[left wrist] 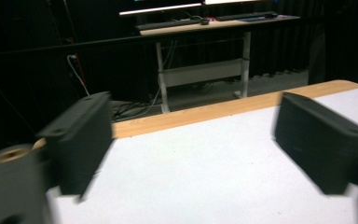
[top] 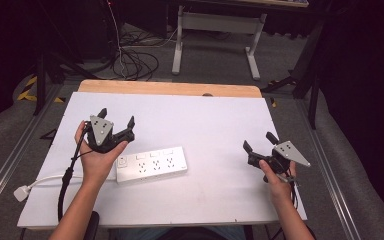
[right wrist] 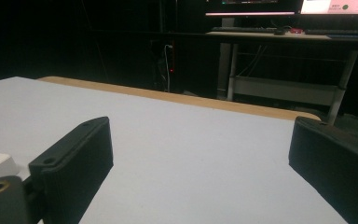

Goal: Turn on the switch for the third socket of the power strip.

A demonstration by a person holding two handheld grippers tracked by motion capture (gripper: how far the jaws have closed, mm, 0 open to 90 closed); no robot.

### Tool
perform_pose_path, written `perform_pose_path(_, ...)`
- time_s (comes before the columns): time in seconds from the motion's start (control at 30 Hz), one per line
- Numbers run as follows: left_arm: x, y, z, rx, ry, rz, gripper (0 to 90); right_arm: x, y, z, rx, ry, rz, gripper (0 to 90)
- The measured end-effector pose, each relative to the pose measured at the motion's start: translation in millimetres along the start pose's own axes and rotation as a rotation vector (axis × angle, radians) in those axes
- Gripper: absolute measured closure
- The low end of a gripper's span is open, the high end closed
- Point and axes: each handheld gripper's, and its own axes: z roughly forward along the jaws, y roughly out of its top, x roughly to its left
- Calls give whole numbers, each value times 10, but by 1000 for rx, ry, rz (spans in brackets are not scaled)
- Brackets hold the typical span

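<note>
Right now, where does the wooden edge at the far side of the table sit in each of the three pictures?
High view: the wooden edge runs straight across, upper middle of the picture.
Left gripper view: it crosses the middle, rising to the right.
Right gripper view: it crosses the middle, sinking to the right.
Shared landmark: the white-legged desk stands beyond it.

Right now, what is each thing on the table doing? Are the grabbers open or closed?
Left gripper: open, holding nothing, held up behind the power strip.
Right gripper: open, holding nothing, off to the right side.
Power strip: lying flat on the table, sockets facing up, nothing plugged in.
Plug: lying loose by the table's left edge.
Table: covered with a white sheet.
</note>
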Motion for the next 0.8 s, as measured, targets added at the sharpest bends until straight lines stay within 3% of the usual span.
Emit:
perform_pose_path(0.07,10,-3,-7,-4,7,-2,30,-1,-1,1,1,0,0,69)
perform_pose_path(0.33,97,-35,-82,-11,36,-23,25,7,-4,2,2,1,1,69)
perform_pose_path(0.8,108,-60,-73,-9,48,-10,26,1,-7,11,1,3,-2,68)
